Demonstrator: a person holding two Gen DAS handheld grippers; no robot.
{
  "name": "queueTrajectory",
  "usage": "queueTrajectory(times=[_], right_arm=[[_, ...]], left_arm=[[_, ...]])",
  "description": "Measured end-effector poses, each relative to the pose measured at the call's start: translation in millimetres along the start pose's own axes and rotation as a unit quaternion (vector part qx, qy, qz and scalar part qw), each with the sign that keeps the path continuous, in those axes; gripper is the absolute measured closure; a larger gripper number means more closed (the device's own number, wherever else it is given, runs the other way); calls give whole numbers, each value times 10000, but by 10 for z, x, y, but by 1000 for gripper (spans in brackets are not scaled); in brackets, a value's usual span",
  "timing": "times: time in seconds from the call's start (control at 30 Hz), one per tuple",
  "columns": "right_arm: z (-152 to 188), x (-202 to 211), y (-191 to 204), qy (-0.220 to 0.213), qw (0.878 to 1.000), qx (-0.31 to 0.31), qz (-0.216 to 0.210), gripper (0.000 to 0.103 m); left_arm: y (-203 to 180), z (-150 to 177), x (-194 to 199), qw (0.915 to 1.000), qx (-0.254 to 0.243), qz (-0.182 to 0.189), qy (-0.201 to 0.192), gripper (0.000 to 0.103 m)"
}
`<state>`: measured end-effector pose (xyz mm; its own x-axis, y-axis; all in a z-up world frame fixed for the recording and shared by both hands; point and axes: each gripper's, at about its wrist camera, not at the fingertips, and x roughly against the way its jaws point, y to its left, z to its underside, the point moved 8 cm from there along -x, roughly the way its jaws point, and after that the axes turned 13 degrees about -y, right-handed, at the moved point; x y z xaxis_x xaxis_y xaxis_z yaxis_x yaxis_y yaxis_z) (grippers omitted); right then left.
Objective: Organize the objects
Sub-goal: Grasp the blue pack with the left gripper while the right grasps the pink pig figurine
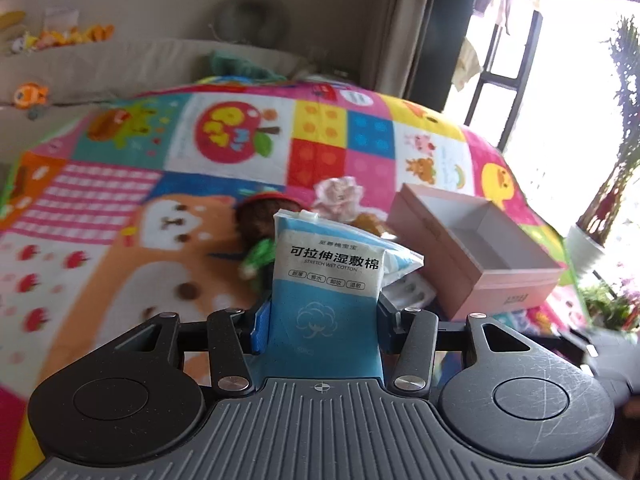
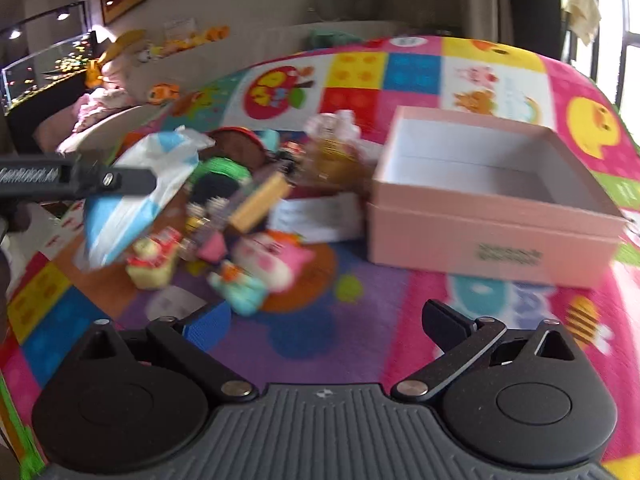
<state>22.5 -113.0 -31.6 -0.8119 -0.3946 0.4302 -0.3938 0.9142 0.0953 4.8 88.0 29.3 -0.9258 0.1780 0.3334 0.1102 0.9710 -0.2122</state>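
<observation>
The left gripper (image 1: 322, 320) is pinching the blue-and-white soft packet of wet cotton pads (image 1: 328, 276) above the toy pile, needing carriage right into the open pink cardboard box (image 2: 492, 216), while the right gripper (image 2: 324, 320) is hovering wide open, empty.

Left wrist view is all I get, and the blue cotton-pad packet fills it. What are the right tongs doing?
Observer: The right tongs are open, with nothing between them, over a purple patch of the mat.
Operator: Anything in the pink box?
Observer: The right wrist view looks down into the pink box. As much of its white floor as shows is bare.
Operator: What does my packet hide?
Observer: In front of the pile, a pink plush and a teal toy lie on the mat. Your packet blocks both.
</observation>
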Motion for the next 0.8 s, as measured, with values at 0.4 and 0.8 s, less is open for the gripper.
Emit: queueTrajectory(times=[0.4, 0.8], right_arm=[[-132, 29, 53, -12, 9996, -150, -245, 48], [-57, 979, -1208, -932, 9893, -597, 947, 48]], left_arm=[[-111, 110, 222, 9994, -11, 213, 280, 49], [-1992, -440, -1618, 9950, 423, 887, 202, 49]])
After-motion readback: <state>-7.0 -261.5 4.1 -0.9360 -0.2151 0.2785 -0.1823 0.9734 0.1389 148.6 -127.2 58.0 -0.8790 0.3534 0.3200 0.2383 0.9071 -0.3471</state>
